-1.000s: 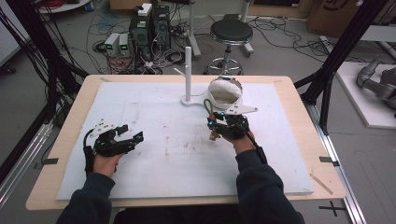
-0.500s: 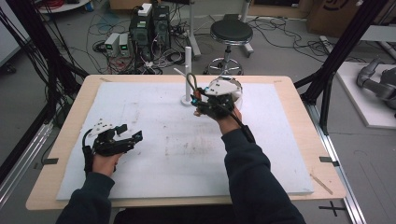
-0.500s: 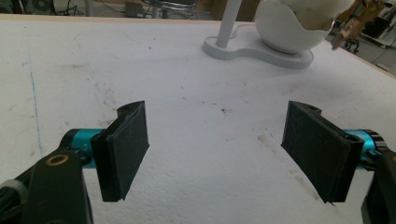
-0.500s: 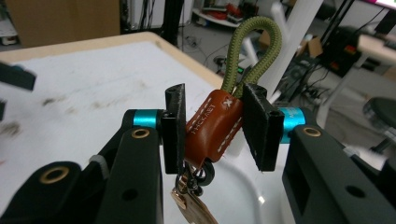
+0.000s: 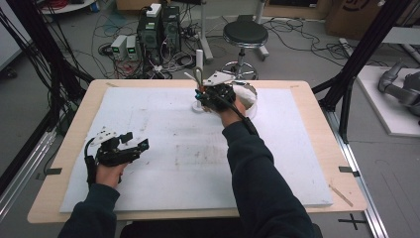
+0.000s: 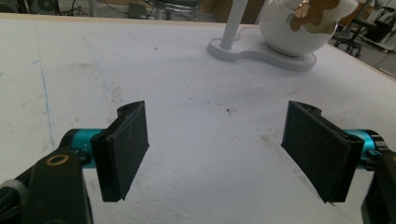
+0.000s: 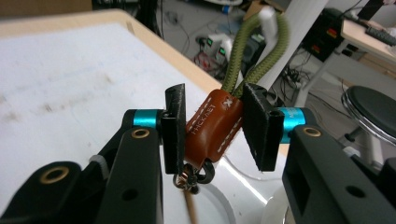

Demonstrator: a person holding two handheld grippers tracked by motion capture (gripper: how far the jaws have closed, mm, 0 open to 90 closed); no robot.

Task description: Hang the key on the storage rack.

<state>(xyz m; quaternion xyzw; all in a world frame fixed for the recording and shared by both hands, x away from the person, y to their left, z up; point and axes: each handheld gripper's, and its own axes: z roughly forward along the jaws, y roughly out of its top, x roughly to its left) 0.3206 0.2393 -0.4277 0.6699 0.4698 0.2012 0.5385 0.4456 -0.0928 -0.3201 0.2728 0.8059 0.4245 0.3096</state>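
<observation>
My right gripper is at the far middle of the table, shut on a brown leather key fob. The fob's olive-green cord loop rises from the jaws right beside the tip of a white post; whether it touches the post I cannot tell. A metal ring hangs under the fob. The post stands on a white base next to a white bowl. My left gripper rests low at the near left, open, with nothing between its pads.
A white board covers the wooden table. From the left gripper view the stand's base and the bowl lie far ahead. Beyond the far edge stand a stool and electronics boxes with cables.
My right gripper has carried the fob from the table's middle away and leftward up to the white post. The left gripper has stayed put.
</observation>
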